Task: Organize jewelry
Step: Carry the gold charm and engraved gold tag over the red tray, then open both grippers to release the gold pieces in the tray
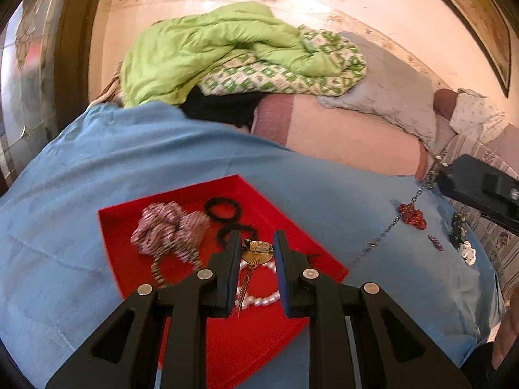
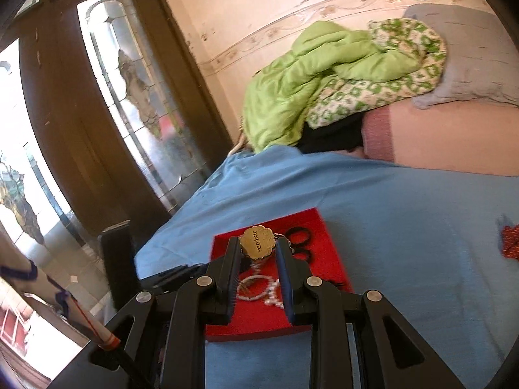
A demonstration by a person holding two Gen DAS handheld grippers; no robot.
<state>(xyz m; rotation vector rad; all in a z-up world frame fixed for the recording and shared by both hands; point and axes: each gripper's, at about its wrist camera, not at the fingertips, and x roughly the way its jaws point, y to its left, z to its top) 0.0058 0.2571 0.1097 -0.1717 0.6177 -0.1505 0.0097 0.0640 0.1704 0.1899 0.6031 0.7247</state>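
Note:
A red tray (image 1: 129,227) (image 2: 321,227) lies on the blue cloth (image 1: 81,178). It holds a pink striped fabric flower (image 1: 168,230), black hair ties (image 1: 223,209) and a white bead bracelet (image 1: 259,301) (image 2: 256,288). Over the tray, my left gripper (image 1: 257,240) is shut on a gold fan-shaped pendant (image 1: 259,253) with a thin dangle below. My right gripper (image 2: 258,240) (image 1: 446,171) is shut on a gold scalloped disc (image 2: 259,248) engraved JINLUDA. A metal chain (image 1: 389,223) hangs from it down to the cloth.
On the cloth right of the tray lie a red beaded piece (image 1: 412,215) (image 2: 511,240), dark jewelry (image 1: 457,223) and a white flower piece (image 1: 467,253). A green quilt (image 1: 211,48) and grey pillow (image 1: 389,90) lie behind. A glazed wooden door (image 2: 97,113) stands left.

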